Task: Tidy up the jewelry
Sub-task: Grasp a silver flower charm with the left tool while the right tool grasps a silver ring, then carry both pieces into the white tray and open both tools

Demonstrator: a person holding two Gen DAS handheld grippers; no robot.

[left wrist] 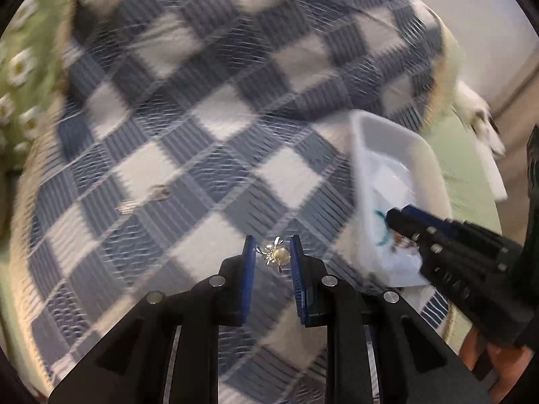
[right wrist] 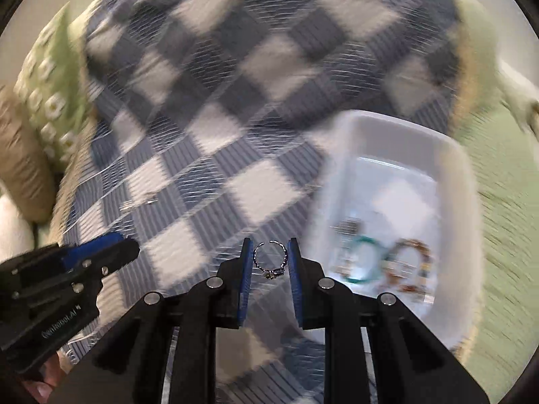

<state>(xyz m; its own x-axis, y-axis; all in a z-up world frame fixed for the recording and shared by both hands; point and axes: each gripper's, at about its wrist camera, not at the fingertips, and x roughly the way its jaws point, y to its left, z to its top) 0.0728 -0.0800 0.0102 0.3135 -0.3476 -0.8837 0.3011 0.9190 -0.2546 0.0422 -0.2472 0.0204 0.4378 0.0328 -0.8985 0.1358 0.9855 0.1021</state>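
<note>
My left gripper (left wrist: 272, 252) is shut on a silver pearl brooch (left wrist: 276, 254) and holds it above the blue-and-white checked cloth (left wrist: 202, 107). My right gripper (right wrist: 269, 256) is shut on a silver ring (right wrist: 270, 258) with a small stone, just left of the white tray (right wrist: 454, 181). The tray holds a teal ring-shaped piece (right wrist: 362, 262) and a brown beaded bracelet (right wrist: 412, 262). In the left wrist view the right gripper (left wrist: 397, 219) reaches over the tray (left wrist: 387, 131). In the right wrist view the left gripper (right wrist: 128, 245) is at the lower left. A small silver piece (left wrist: 158, 192) lies on the cloth.
A green daisy-print fabric (left wrist: 20, 67) lies at the far left, with a tan cushion (right wrist: 20, 155) beside it. A pale green surface (right wrist: 505, 202) runs to the right of the tray. The small silver piece also shows in the right wrist view (right wrist: 150, 198). Both views are motion-blurred.
</note>
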